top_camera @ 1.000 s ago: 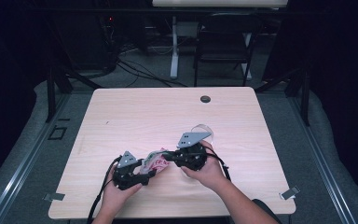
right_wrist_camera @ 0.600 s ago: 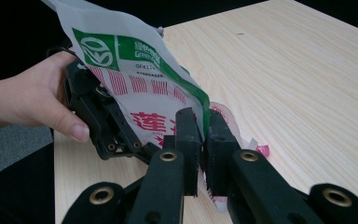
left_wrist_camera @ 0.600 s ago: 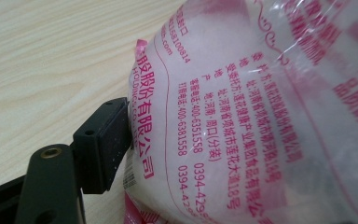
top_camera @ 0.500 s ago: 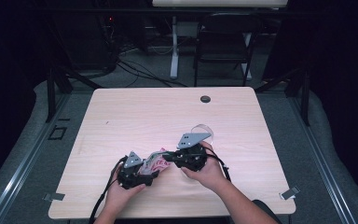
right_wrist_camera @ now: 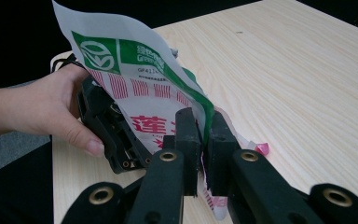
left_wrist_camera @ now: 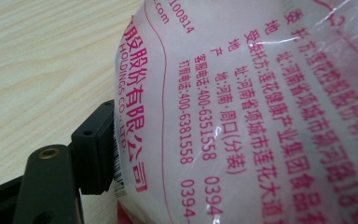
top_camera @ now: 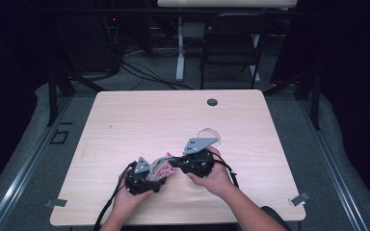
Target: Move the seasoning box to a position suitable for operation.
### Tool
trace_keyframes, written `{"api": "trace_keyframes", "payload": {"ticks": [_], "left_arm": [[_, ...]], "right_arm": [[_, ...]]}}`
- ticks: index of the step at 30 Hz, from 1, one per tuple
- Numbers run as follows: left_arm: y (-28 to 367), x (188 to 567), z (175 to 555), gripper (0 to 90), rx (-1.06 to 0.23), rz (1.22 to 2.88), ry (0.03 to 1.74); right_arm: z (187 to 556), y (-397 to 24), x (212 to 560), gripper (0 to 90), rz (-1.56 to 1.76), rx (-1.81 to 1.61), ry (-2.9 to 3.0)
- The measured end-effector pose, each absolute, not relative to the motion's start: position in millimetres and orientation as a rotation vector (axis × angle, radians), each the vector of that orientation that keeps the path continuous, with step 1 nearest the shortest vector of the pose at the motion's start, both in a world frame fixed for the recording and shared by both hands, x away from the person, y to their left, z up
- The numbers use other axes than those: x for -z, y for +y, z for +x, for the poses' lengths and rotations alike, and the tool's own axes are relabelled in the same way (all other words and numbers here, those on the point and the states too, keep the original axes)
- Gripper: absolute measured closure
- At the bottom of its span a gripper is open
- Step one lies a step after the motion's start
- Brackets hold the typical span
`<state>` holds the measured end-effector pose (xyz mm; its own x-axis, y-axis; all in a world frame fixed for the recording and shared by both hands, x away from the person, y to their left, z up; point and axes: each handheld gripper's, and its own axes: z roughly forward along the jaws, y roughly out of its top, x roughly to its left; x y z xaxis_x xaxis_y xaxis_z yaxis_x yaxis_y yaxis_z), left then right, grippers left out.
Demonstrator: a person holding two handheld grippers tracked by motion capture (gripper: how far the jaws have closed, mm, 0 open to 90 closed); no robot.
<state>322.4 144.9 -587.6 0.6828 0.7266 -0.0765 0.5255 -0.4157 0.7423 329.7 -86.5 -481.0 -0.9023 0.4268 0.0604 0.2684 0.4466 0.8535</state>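
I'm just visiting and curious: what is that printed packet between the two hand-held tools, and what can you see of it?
The packet is a thin, glossy plastic pouch, white with pink-red Chinese print, phone numbers and a green band with a logo. It is held up above the wooden table near the person's edge, crumpled. The right tool pinches its edge between shut jaws. At the left tool one jaw lies against its barcode side.

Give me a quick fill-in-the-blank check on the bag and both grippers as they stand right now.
1. The right gripper is pinching the edge of the ____ bag.
2. The lettering on the bag in the left gripper view is ____ in colour.
3. The bag and both grippers sit over a ____ table.
4. The left gripper touches the bag with its jaws ____.

Missing words: plastic; pink; wooden; open
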Motion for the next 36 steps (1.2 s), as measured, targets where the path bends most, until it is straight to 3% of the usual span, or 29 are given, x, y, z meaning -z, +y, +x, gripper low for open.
{"api": "trace_keyframes", "payload": {"ticks": [17, 24, 36], "left_arm": [[140.8, 588.4, 322.4, 25.3, -0.385, 2.179, 0.943], [139.9, 588.9, 323.0, 16.7, -0.385, 2.185, 0.966], [139.6, 589.3, 323.5, 15.2, -0.386, 2.174, 0.987]], "right_arm": [[328.4, -86.1, 481.9, 85.1, 0.616, -1.435, 2.529], [328.1, -86.1, 482.3, 84.9, 0.619, -1.436, 2.529], [327.3, -86.2, 483.2, 84.2, 0.617, -1.424, 2.529]]}}
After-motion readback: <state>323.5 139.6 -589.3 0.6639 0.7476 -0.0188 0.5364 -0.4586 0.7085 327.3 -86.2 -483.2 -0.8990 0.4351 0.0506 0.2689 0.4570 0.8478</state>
